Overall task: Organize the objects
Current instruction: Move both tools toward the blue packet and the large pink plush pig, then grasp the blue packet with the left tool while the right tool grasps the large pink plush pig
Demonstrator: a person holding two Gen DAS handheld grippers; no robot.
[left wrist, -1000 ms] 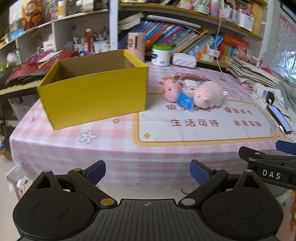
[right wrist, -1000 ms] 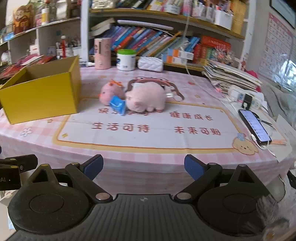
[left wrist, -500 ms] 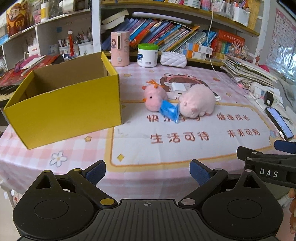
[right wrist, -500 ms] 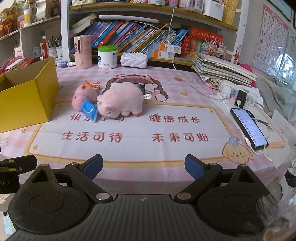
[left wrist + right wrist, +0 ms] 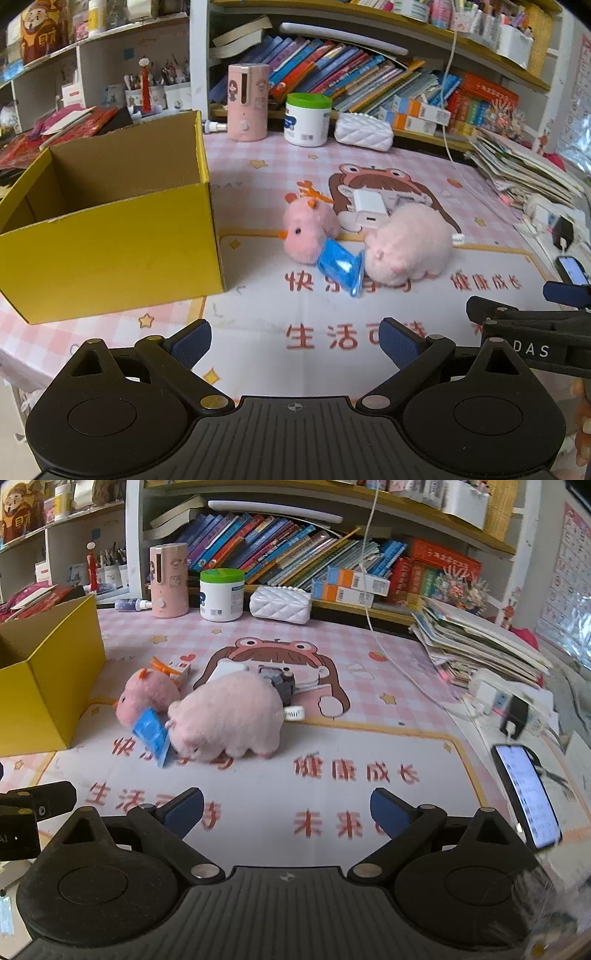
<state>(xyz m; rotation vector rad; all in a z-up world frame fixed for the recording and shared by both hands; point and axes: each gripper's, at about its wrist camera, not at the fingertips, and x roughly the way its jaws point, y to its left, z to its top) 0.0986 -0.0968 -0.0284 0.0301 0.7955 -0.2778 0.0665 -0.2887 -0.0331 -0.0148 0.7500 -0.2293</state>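
Change since 0.5 s ago: both grippers have advanced over the table edge; the toys and box sit closer and lower in each view. No item has shifted on the table.

Left gripper (image 5: 293, 341): released, jaws spread wide, nothing between the blue pads; poised above the printed mat, short of the toys.
Right gripper (image 5: 286, 810): released, jaws spread wide, empty; above the mat's near edge.
Yellow box (image 5: 110, 229): 1, open-topped, upright, at the table's left.
Small pink toy (image 5: 308, 230): 1, just right of the box, apart from it.
Large pink toy (image 5: 410, 245): 1, right of the small one.
Blue packet (image 5: 340, 267): 1, tilted, wedged between the 2 toys, touching both.
White charger (image 5: 369, 208): 1, behind the toys.
Phone (image 5: 528, 794): 1, screen lit, at the table's right edge.
Pink canister (image 5: 246, 101), green-lidded tub (image 5: 307, 120), white pouch (image 5: 364, 131): 1 each, in a row at the table's back.
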